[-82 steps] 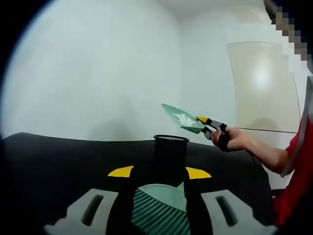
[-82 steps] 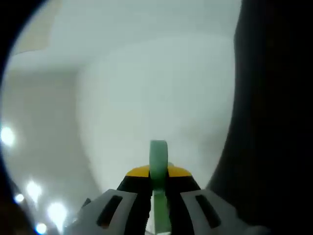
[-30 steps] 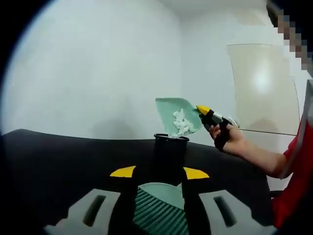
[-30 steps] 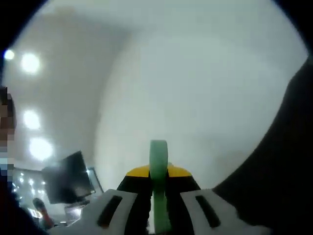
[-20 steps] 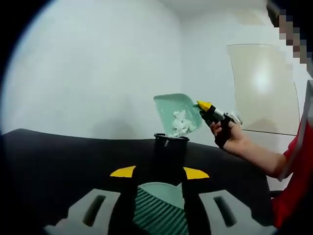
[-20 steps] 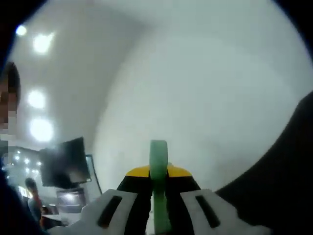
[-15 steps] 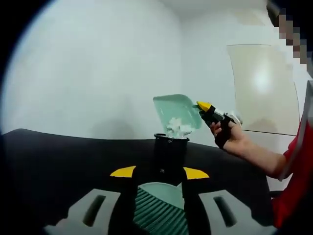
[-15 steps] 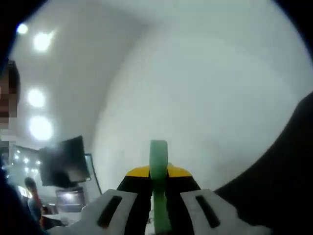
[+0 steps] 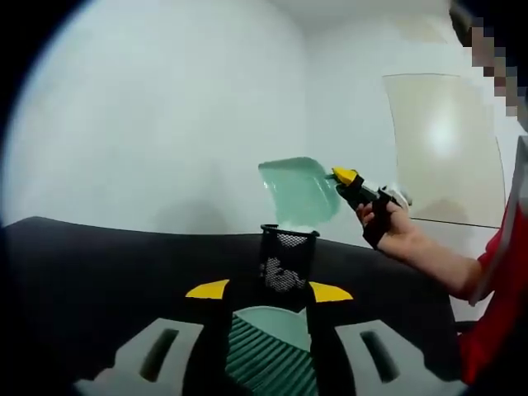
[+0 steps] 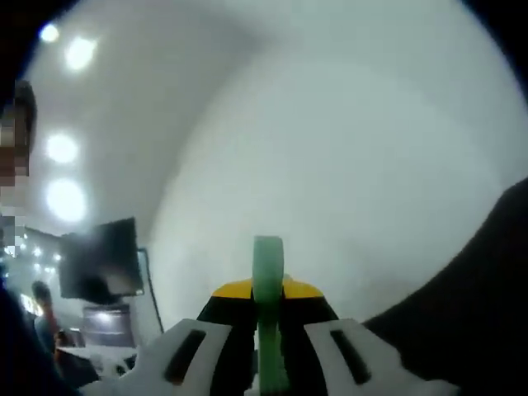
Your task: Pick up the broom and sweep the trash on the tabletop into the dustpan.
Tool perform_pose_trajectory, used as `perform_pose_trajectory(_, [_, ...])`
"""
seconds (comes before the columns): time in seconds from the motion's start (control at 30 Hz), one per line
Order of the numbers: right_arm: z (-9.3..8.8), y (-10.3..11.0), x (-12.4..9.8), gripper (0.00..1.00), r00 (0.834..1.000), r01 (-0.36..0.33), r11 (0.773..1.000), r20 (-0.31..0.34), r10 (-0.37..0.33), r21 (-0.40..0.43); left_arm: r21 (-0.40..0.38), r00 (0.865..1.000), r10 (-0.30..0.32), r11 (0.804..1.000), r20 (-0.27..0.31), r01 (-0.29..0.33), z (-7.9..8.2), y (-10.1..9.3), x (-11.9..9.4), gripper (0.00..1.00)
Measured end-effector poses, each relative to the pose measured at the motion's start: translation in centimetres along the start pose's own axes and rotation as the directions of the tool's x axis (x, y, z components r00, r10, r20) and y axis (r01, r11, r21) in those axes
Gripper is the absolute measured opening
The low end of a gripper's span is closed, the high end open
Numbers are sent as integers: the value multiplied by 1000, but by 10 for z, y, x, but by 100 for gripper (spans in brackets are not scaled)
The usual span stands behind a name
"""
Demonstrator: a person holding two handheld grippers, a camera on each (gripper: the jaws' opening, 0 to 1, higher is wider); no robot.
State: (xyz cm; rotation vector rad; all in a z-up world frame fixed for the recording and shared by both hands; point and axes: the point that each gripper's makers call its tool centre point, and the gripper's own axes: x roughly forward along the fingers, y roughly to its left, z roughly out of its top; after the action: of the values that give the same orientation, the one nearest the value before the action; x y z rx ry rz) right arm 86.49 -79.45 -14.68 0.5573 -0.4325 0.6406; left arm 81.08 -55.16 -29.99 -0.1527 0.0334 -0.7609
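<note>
Dustpan (image 9: 299, 190) pinched in right tongs (image 9: 346, 176) above bin (image 9: 287, 257); left tongs (image 9: 262, 290) pinch broom (image 9: 271, 355).

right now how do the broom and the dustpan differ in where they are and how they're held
The broom sits low, its green bristles between the left tongs at the bottom of the left gripper view; the dustpan is held up in the air by the right tongs. The broom is behind the black mesh bin; the dustpan is tipped over that bin, with white scraps inside it. Both are green, and each is clamped by one tool.
</note>
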Motion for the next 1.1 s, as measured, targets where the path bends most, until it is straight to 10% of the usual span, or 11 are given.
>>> perform_pose_trajectory(0.8, [3, -10, -5, 11, 1000, 19, 997, 14, -20, 73, -1, 1000, -1, 1000, 1, 1, 0, 0, -1, 33])
perform_pose_trajectory(1.1, [11, -37, -24, 11, 993, 81, 944, 52, -103, 319, -7, 1000, -1, 1000, -1, 1, -1, 0, -1, 33])
